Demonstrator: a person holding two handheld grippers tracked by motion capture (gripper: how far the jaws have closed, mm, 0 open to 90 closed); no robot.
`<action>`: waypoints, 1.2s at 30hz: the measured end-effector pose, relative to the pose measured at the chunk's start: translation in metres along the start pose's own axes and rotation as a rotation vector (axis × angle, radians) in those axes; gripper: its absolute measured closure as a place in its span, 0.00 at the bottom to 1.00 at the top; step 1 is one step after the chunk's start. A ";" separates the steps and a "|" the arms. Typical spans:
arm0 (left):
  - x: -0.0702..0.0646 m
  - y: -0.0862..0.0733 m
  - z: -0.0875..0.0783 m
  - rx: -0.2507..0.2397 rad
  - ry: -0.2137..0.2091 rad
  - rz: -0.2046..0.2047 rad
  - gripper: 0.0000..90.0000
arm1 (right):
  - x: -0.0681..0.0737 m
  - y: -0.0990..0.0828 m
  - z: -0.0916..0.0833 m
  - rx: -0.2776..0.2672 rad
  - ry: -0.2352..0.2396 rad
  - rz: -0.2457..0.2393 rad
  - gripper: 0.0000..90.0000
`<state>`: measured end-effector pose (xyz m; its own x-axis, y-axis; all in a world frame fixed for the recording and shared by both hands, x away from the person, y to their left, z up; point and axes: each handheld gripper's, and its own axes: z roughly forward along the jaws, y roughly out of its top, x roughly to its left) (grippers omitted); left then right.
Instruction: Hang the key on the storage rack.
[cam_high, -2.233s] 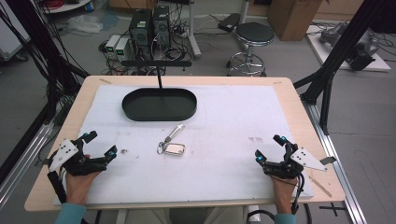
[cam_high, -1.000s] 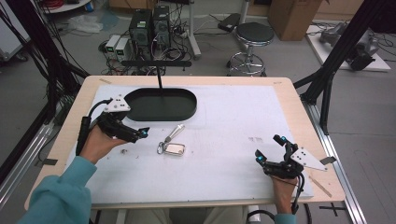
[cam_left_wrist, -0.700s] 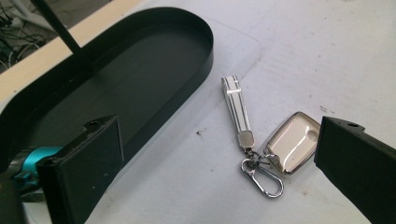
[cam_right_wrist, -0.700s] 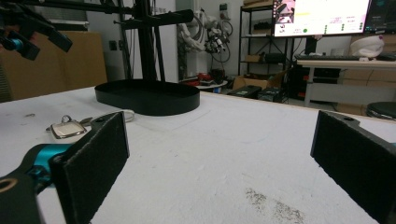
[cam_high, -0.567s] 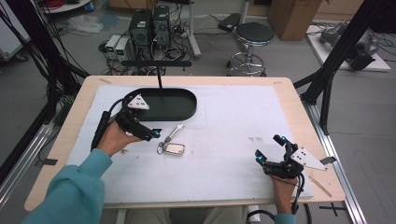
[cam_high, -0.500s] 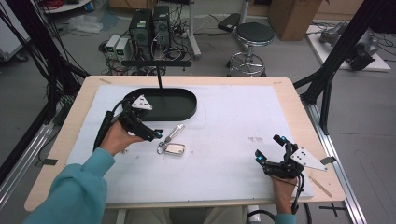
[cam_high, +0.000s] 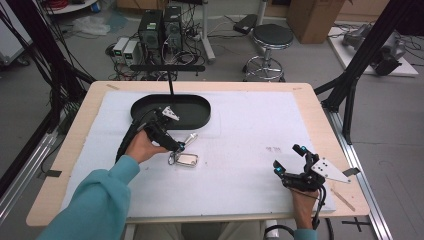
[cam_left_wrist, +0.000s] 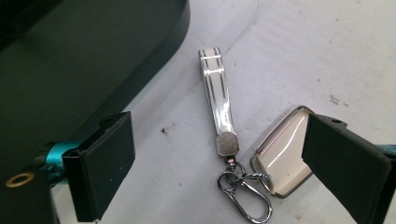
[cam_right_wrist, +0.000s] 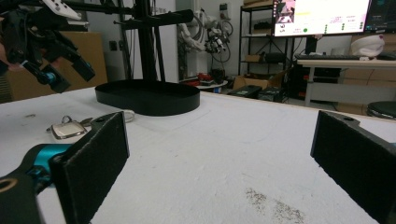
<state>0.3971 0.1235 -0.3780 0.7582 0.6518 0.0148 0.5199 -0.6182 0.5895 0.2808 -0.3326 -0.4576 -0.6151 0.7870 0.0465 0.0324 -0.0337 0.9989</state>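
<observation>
Lying diagonally, key strap (cam_left_wrist: 218, 102) pointing toward tray (cam_high: 200, 117)

Grey floor (cam_high: 60, 95) (cable-strewn), round stool (cam_high: 271, 37), computer towers (cam_high: 161, 25), cardboard box (cam_high: 315, 15) beyond the table (cam_high: 300, 107).

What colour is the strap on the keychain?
The strap is glossy white with thin dark stripes along its length, ending in a silver cap. The left gripper view shows it best.

Table (cam_high: 320, 125): white mat (cam_high: 250, 130), tray (cam_high: 200, 107), keyring (cam_high: 184, 157).
</observation>
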 end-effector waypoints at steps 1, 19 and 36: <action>-0.001 0.000 0.003 0.014 0.004 -0.005 0.13 | 0.000 0.000 0.000 0.000 0.000 0.000 0.04; -0.003 0.016 0.030 0.219 0.002 -0.087 0.30 | -0.001 0.000 0.000 0.001 0.000 0.003 0.04; -0.001 0.018 0.044 0.291 0.015 -0.125 0.51 | 0.000 0.000 0.000 0.000 0.002 0.007 0.04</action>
<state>0.4226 0.0925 -0.4029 0.6763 0.7360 -0.0298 0.7013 -0.6310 0.3316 0.2809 -0.3331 -0.4576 -0.6163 0.7857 0.0538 0.0366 -0.0397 0.9985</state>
